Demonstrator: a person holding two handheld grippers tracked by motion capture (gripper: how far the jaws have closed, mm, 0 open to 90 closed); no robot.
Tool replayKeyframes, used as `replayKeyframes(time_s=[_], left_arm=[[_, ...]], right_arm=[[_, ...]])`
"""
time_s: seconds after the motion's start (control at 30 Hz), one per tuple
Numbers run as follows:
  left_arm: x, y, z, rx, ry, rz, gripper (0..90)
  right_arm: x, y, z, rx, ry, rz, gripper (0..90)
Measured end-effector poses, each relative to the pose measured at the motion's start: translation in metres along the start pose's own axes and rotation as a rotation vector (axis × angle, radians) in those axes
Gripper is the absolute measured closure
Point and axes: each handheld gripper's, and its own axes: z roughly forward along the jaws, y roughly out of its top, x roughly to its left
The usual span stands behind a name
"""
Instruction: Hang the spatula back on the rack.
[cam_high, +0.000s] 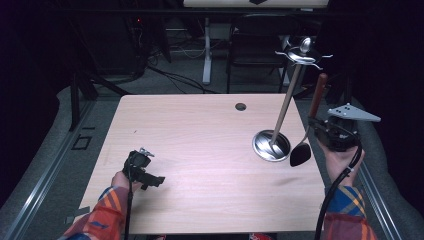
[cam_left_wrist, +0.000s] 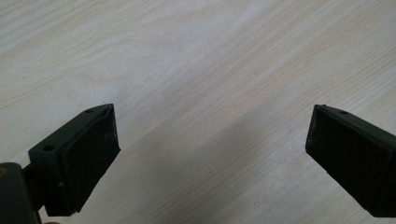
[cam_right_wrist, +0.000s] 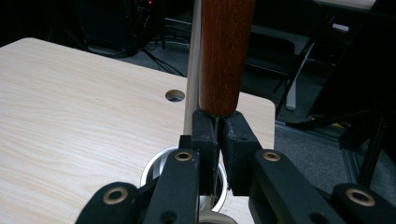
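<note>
— Where was the ladle (cam_high: 301, 150) relative to the metal stand (cam_high: 271, 145)?
— Just right of its round base, black bowl low and wooden handle up, pinched in the closed jaws of the right hand-held gripper (cam_right_wrist: 218, 123). The stand's pole (cam_right_wrist: 191, 65) rose right behind the handle.
— And the left hand-held gripper (cam_left_wrist: 210, 140)?
— Well left of the stand, jaws spread over bare bench (cam_high: 200, 130).
</note>
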Motion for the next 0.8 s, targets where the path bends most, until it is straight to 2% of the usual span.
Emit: replayKeyframes(time_s=[0.8], left_arm=[[0.001, -0.001, -0.001, -0.002, -0.003, 0.001, 2.5]], right_arm=[[-0.007, 0.016, 0.006, -0.024, -0.009, 0.013, 84.4]])
